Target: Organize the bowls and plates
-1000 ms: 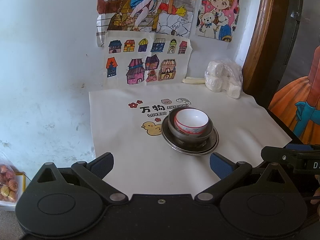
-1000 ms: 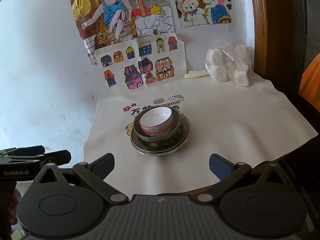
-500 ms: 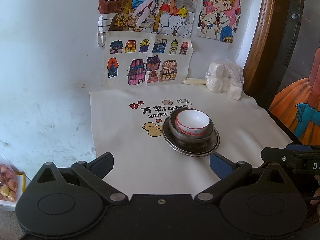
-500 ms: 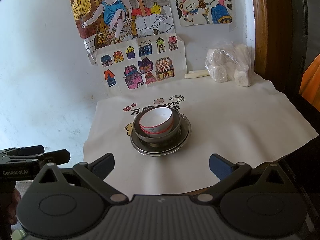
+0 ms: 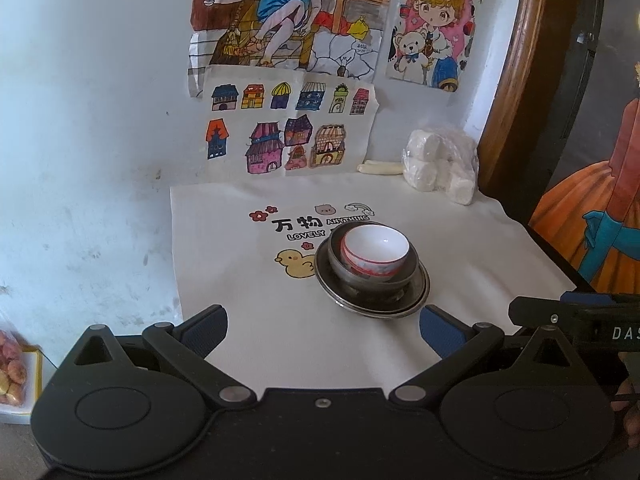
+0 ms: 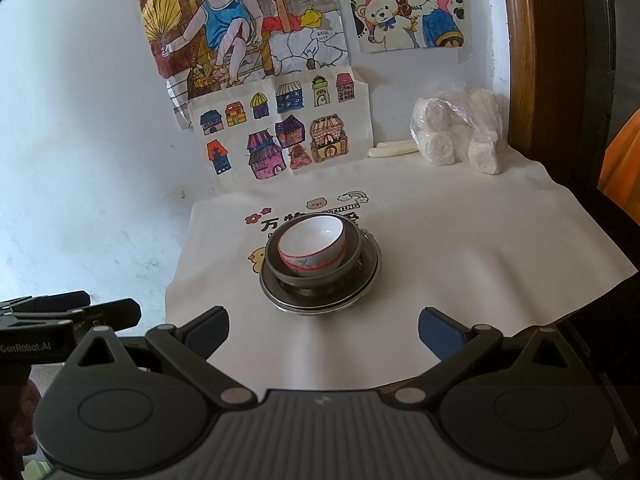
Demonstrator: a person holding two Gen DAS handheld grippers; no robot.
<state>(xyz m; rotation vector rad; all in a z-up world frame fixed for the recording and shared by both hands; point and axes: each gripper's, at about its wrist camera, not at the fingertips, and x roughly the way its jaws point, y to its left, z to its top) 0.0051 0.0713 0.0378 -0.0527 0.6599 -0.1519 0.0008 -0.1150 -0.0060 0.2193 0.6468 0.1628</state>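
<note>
Stacked dishware, centre of frame, on a printed cream cloth.

White bowl (image 5: 376, 254) with a red-patterned outside, nested in a dark grey bowl (image 5: 404, 276), which sits on a metal plate (image 5: 418, 296); the stack covers part of the print on the cloth (image 5: 248, 320), beside a yellow duck. Left gripper (image 5: 323, 330), bottom of its view: blue-padded fingers (image 5: 206, 330) spread wide, holding nothing, short of the stack. Right gripper (image 6: 323, 330), bottom of its view: likewise spread and empty. Upper right: bag of white rolls (image 6: 460, 136) against the wall. Above: coloured drawings (image 6: 280, 132) taped to the white wall.
</note>
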